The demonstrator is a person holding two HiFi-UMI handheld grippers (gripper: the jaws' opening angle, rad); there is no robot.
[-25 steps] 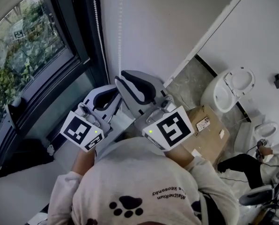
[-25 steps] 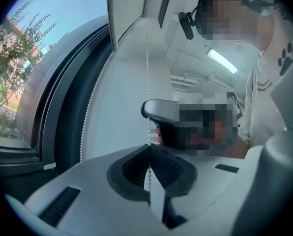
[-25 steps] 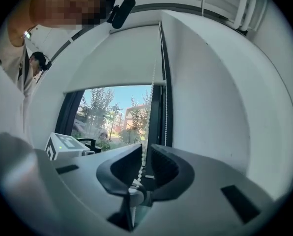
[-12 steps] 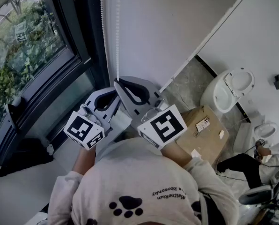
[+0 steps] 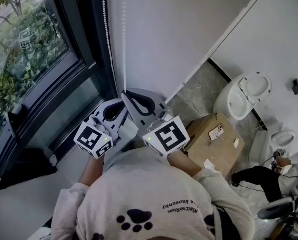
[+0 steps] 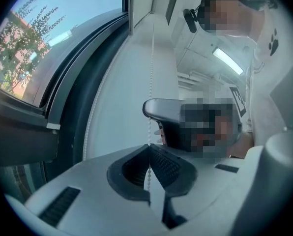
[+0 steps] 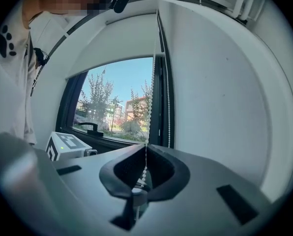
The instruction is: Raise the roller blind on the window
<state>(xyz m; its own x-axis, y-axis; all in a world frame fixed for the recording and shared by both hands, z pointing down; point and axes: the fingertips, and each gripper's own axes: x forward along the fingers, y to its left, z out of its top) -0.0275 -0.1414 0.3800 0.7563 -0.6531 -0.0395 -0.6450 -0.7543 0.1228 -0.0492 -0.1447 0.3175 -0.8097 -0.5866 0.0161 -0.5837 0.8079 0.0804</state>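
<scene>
Head view: I stand at the window [image 5: 34,54], with its dark frame on the left and a smooth white wall [image 5: 179,29] to its right. The bead chain [image 5: 124,39], a thin string of small white balls, hangs taut down the wall to my right gripper [image 5: 125,93], whose grey jaws are pressed together on it. My left gripper [image 5: 120,104] sits just below, nearer me. A second strand [image 5: 105,24] hangs free beside the frame. At the far right, a glossy white toilet [image 5: 239,101] and a brown cardboard box [image 5: 214,141] stand on the grey veined floor [image 5: 196,91], well apart from the work.

Left gripper view: my jaws meet at the tips and pinch the chain, and beads run down through the ribbed dark hollow behind them. The right gripper's rounded grey shell is just above on the same strand.

Right gripper view: here too the jaws are closed on the chain, which rises straight and tight toward the top of the window. The glass shows trees and sky. I see no cloth of the roller blind, so I cannot tell how high it is.

I judge I'm mid-haul, hand over hand. Next I should draw down with the right, let the left go and take the strand higher, keeping the pull in line so the slippery beads don't skip
</scene>
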